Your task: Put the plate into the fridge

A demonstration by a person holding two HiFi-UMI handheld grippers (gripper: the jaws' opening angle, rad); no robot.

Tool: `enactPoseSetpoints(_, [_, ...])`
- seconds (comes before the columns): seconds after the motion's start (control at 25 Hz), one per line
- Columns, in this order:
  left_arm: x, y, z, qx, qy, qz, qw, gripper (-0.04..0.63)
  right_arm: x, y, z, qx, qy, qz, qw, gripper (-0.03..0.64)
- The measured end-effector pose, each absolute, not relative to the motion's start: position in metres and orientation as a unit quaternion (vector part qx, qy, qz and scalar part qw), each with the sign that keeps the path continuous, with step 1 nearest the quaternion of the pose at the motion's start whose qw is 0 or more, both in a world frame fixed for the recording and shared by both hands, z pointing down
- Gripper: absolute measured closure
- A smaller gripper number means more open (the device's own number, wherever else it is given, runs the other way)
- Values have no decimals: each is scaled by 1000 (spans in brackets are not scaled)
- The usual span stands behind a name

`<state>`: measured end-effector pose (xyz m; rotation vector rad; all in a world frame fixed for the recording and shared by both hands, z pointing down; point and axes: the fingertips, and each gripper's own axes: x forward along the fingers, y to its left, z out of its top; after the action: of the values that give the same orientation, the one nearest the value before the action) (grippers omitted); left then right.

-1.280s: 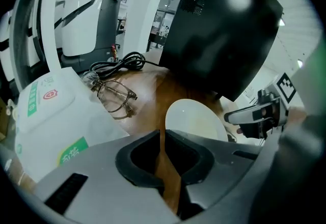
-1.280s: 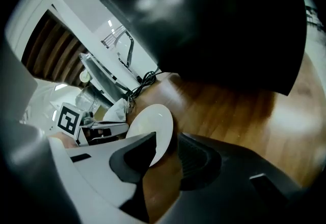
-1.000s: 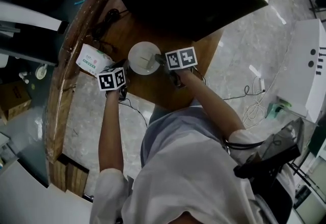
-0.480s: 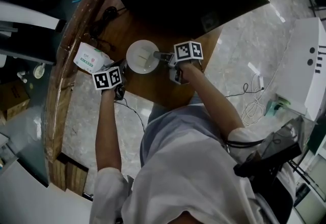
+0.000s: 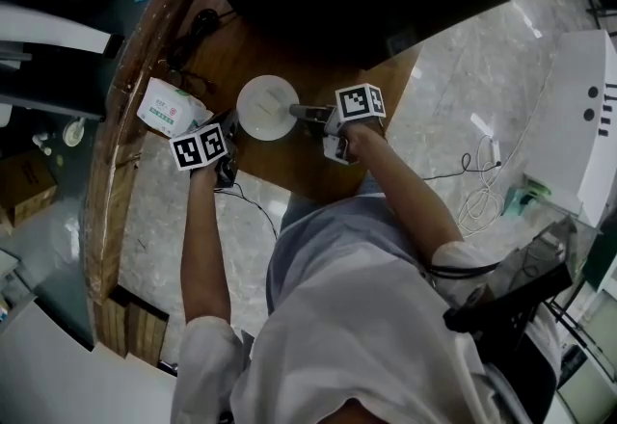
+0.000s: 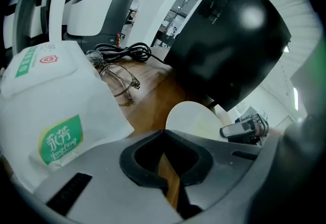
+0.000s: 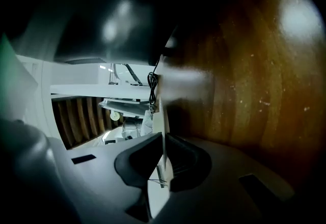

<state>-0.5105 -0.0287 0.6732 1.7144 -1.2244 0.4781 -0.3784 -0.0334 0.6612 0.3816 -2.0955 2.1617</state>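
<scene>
- The right gripper (image 5: 301, 111) has rolled in the head view, and its marker cube (image 5: 360, 102) has swung toward 1 o'clock.
- Its jaws have just been closing and now pinch the plate (image 5: 265, 106) by its rim at the 3 o'clock edge.

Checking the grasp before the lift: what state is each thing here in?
Plate: looks flat on the table, rim pinched by the right gripper.
Right gripper: fingers have just been closing, now shut on the plate's rim.
Left gripper: shut, empty.
Fridge: door looks shut.
Tissue pack: lying on the table.
Cable: coiled on the table.
</scene>
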Motion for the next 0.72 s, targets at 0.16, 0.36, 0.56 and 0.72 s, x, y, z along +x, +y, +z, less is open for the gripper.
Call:
enactPoseSetpoints(0.16, [-510,-29,674,697,-504,191,474,577,-380,-42,664,159,-685,710,37,583])
enactPoseSetpoints(0.36, [-505,-39,675,697,-509,187,469,577,-375,-55,672,183,-683,704,55,587])
enactPoseSetpoints(0.56, [-505,-36,668,715,-503,150,461,575,-369,-43,675,194,-669,717,38,592])
enactPoseSetpoints(0.72, [-493,-35,662,728,-511,80,449,575,-356,-44,673,184,-671,718,24,592])
